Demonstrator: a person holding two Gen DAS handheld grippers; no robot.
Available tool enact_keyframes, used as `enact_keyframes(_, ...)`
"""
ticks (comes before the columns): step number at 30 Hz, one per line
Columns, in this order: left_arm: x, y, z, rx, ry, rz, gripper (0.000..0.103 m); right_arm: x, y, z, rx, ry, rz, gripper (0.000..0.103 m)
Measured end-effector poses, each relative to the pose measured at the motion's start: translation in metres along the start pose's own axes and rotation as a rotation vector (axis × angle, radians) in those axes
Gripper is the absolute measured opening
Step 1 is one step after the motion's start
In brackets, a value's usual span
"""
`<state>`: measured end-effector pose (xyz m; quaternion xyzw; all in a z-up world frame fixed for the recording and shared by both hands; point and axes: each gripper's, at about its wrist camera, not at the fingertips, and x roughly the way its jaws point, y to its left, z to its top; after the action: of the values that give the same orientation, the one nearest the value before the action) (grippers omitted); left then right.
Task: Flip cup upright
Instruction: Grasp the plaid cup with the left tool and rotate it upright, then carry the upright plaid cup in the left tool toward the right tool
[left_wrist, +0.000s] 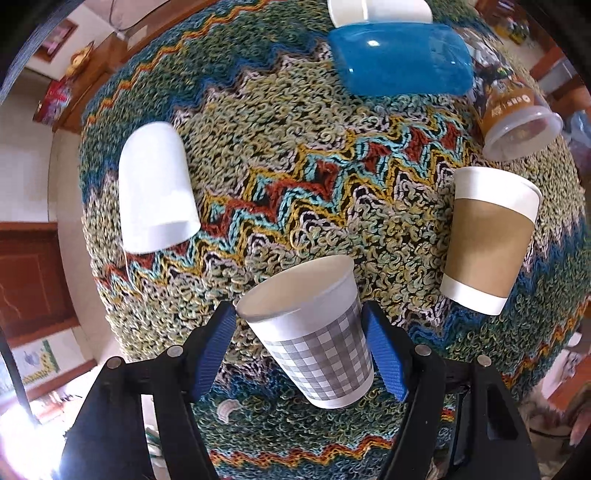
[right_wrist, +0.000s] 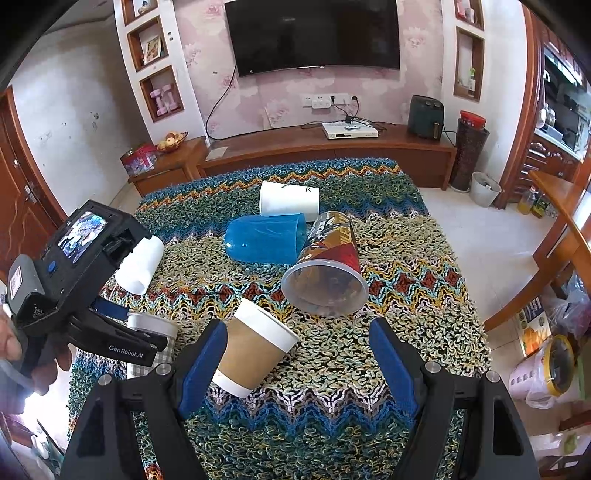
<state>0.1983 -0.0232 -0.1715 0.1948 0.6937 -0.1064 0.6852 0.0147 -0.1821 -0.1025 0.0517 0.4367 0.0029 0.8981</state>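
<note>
A grey checked paper cup (left_wrist: 314, 332) stands mouth up between the fingers of my left gripper (left_wrist: 299, 350). The blue pads sit close on both sides of it; a small gap shows on the left side. In the right wrist view the same cup (right_wrist: 153, 332) is partly hidden behind the left gripper (right_wrist: 122, 328). A brown-sleeved paper cup (left_wrist: 487, 236) (right_wrist: 255, 347) stands upright beside it. My right gripper (right_wrist: 299, 354) is open and empty, with the brown cup just inside its left finger.
On the woven rug (right_wrist: 369, 387) lie a white cup on its side (left_wrist: 155, 188) (right_wrist: 140, 264), a blue plastic cup (right_wrist: 264, 238), a printed clear cup (right_wrist: 327, 266) and a white mug (right_wrist: 288, 199). A wooden TV bench (right_wrist: 332, 147) stands behind.
</note>
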Motion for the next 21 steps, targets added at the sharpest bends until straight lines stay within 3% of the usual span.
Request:
enact_keyframes(4, 0.003, 0.012, -0.003, -0.059, -0.006, -0.057, 0.074, 0.000, 0.004, -0.001, -0.007, 0.004, 0.004, 0.080)
enact_keyframes(9, 0.027, 0.025, -0.009, -0.162, 0.055, -0.162, 0.074, -0.002, 0.006, -0.001, -0.018, -0.004, 0.003, 0.080)
enact_keyframes(13, 0.033, 0.025, -0.020, -0.202, 0.034, -0.203, 0.068, -0.005, 0.006, -0.001, -0.020, -0.008, -0.005, 0.080)
enact_keyframes(21, 0.024, 0.015, -0.073, -0.264, -0.015, -0.283, 0.066, -0.010, 0.008, -0.007, -0.028, 0.006, 0.001, 0.080)
